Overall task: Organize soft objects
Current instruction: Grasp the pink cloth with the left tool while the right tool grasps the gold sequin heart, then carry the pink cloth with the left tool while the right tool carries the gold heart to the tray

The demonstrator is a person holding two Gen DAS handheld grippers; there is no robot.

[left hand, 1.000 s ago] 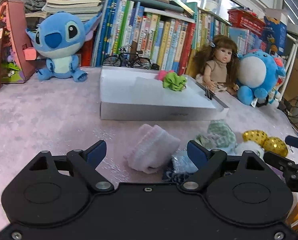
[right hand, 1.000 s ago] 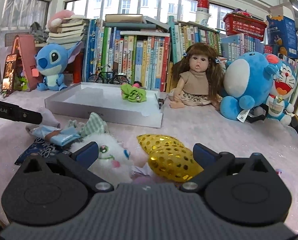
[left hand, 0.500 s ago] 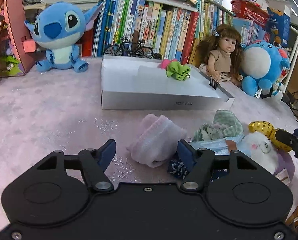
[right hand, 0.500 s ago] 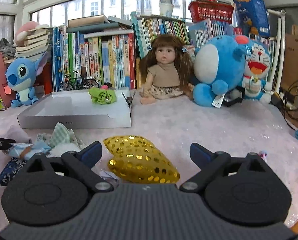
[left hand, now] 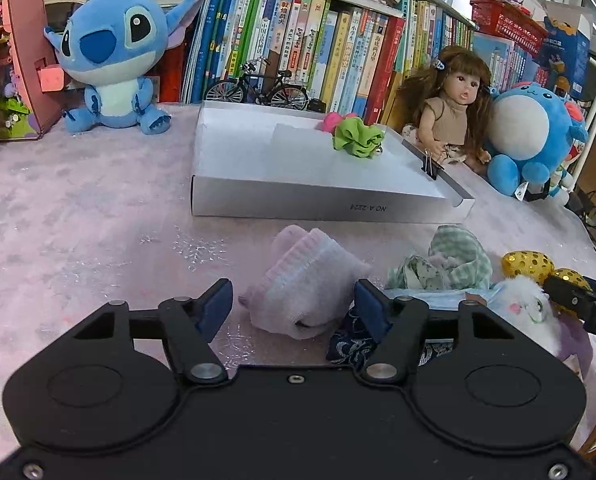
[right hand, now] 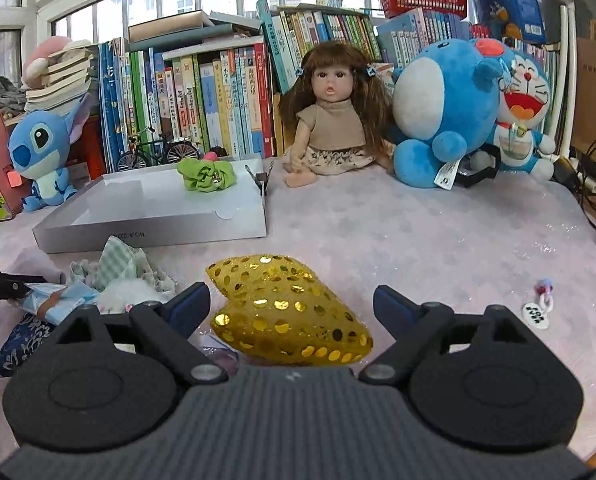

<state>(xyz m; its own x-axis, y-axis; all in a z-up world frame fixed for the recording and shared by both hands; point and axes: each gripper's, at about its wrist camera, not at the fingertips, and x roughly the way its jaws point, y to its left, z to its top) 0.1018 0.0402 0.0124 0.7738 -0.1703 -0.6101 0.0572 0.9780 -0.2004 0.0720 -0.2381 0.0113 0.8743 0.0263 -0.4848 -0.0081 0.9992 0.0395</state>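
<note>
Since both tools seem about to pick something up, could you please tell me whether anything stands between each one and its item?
Nothing visible does. The pink sock already lies between the closing jaws of the left tool, though the right pad borders the fabric pile. The gold sequin heart lies between the closing jaws of the right tool.

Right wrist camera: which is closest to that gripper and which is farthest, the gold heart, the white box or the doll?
1. Gold heart, lying between the closing right gripper's jaws.
2. White box, farther back on the left.
3. Doll, sitting by the books at the back.
</note>
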